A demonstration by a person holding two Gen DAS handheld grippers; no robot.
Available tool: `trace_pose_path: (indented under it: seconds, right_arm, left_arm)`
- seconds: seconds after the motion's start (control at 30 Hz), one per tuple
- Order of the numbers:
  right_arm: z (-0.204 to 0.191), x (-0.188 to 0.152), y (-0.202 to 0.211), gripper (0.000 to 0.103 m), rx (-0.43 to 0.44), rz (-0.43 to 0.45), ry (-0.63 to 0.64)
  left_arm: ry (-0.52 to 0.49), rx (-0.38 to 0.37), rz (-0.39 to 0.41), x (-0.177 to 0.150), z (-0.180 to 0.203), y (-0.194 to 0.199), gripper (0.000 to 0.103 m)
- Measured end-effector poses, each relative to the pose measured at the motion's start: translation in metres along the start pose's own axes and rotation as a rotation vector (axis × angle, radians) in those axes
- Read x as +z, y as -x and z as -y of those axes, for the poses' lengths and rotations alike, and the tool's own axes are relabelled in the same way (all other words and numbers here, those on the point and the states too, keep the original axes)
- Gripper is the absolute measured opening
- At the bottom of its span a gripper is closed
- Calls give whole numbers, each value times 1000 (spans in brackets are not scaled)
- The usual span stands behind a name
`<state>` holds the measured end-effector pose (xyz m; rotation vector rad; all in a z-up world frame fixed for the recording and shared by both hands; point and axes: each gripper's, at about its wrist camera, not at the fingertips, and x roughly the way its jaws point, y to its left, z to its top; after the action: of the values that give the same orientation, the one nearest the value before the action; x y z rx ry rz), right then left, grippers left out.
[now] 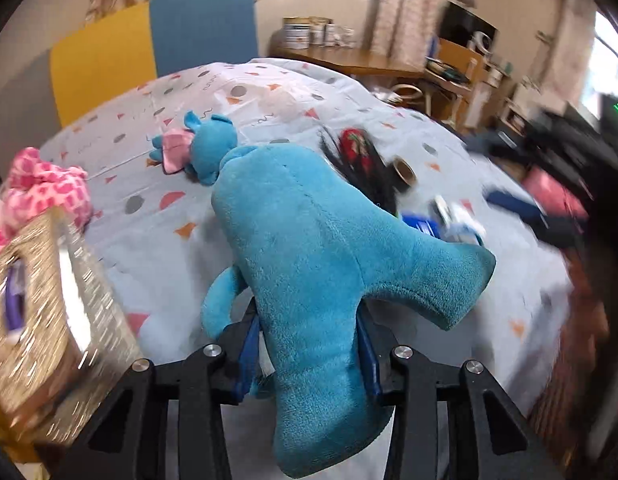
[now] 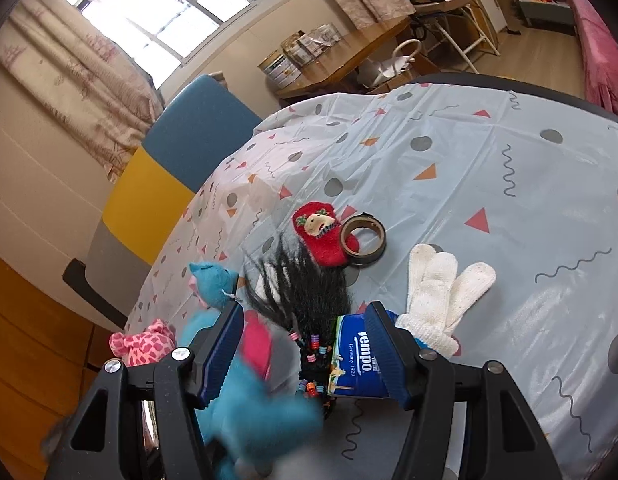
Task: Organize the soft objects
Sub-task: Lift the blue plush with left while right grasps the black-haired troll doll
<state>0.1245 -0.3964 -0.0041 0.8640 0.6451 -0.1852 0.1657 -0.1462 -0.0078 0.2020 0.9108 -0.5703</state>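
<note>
1. Between the blue pads of the left gripper [image 1: 307, 354] sits the big teal plush toy [image 1: 321, 264]; the jaws press into its plush body from both sides, so it is gripped.
2. That toy stretches away from the camera, its broad flipper-like limb spreading to the right and a small rounded limb hanging at its left side.
3. Beyond it on the surface [image 1: 245, 92], covered with a pale cloth printed with dots and triangles, lies a small teal doll in pink [image 1: 197, 146].
4. At the left edge of the left wrist view stands a glittery gold box [image 1: 49, 320], blurred, with a pink spotted plush [image 1: 45, 188] just behind it.
5. The right gripper [image 2: 305, 354] hovers with its jaws parted about halfway and its pads pressing on nothing.
6. Seen between those jaws are a black fringe piece with coloured beads [image 2: 305, 300] and a blue Tempo tissue pack [image 2: 359, 360], both lying on the surface.
7. A white knit glove [image 2: 441, 288] lies just right of the tissue pack, fingers pointing away.
8. Farther off, a red sock [image 2: 323, 236] rests against a roll of tape [image 2: 365, 240], touching it.
9. The teal toy also shows, blurred, low in the right wrist view.
</note>
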Motion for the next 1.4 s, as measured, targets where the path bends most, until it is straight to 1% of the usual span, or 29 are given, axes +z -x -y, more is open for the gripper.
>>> trace_pose_path:
  seconds: [0.13,0.23,0.3,0.33,0.43,0.5,0.57,0.67,0.77,0.87,0.97,1.0,1.1,1.2,1.3,1.4]
  right_arm:
    - [7,1,2,64,0,4,-37]
    - [9,0,1,64,-3,-7,-49]
    - [9,0,-1,64,-12,-17,-47]
    - [8,-1,-3,64,-17,-27,-44]
    - [5,-3,-8,64,-26,-52,-25]
    - [2,-6,-13,64,-32,-77,-1]
    - [-2,-9,-17,64,-35,-99,18]
    - [-15,-16,-23,64,-38,-142,94]
    - [-36,-27,-28,64,-10,-206,187]
    - [-68,-31,-34,64,48,-287,274]
    - [-102,-28,-41,64,95,-328,351]
    - [-119,-25,-47,64,106,-342,390]
    - [-146,-17,-66,64,116,-374,427]
    - [-162,-6,-92,64,89,-375,425]
    - [-161,2,-113,64,54,-384,412]
    - [-152,14,-125,64,-56,-348,452]
  left_arm:
    - [-88,6,-26,-47,-1,30,43]
    - [-151,38,-45,-83,-1,43,43]
    - [-152,46,-68,-108,-4,46,44]
    - [-149,54,-79,-115,-4,44,44]
    - [-149,92,-74,-134,-6,40,46]
    - [-130,94,-53,-136,-9,38,47]
    - [-104,108,-52,-136,-11,32,47]
    - [-60,118,-51,-133,-14,25,48]
    - [-40,111,-41,-134,-16,24,47]
    - [-40,106,-30,-136,-16,26,47]
    - [-32,105,-18,-137,-16,26,47]
    - [-29,104,-13,-138,-16,26,47]
    - [-12,95,1,-141,-18,29,46]
    - [-1,85,11,-142,-20,30,46]
    - [13,69,20,-143,-23,30,46]
    - [13,60,27,-144,-23,31,46]
